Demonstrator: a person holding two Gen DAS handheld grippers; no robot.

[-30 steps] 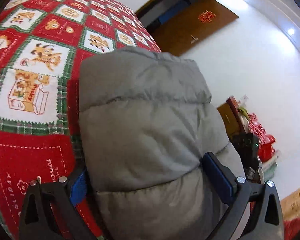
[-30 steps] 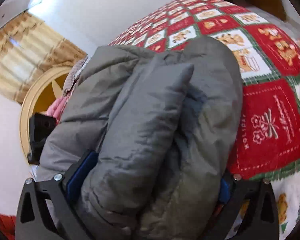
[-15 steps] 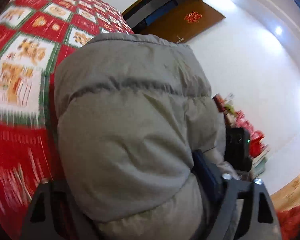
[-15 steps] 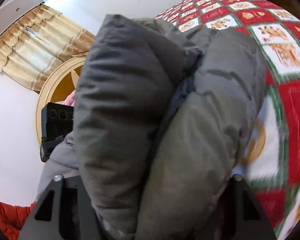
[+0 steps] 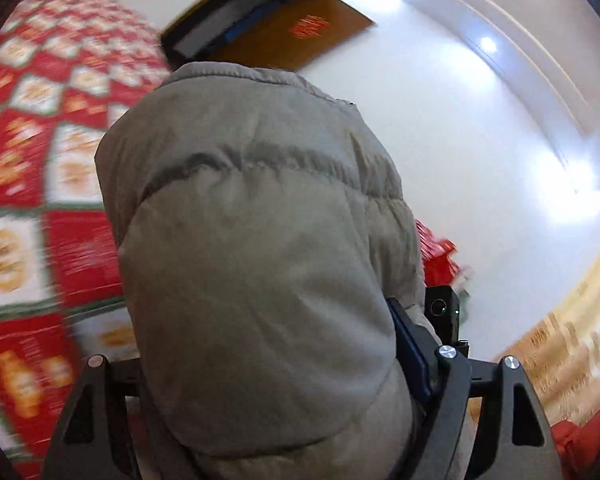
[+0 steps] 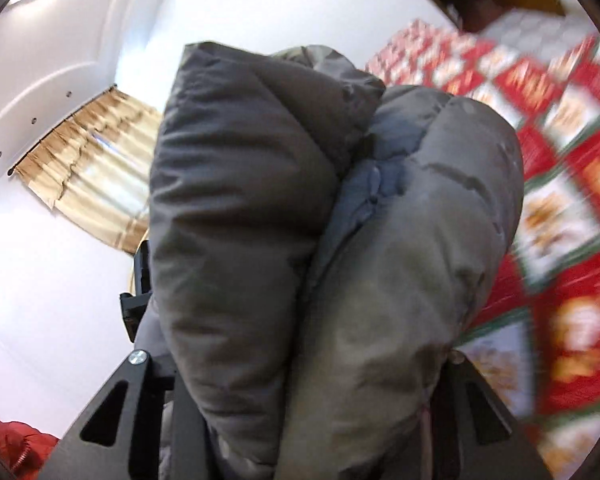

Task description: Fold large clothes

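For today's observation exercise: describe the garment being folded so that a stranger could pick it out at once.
Start from the red, green and white Christmas patchwork quilt on the bed. Lifted in front of it, clamped in the left tool and the right tool, is a grey quilted puffer jacket. It alone is plain, puffy and stitched in bands.

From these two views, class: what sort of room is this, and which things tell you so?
Most likely a home bedroom. A red patchwork quilt covers what looks like a bed, gold curtains hang at a window, and a wooden door stands behind.
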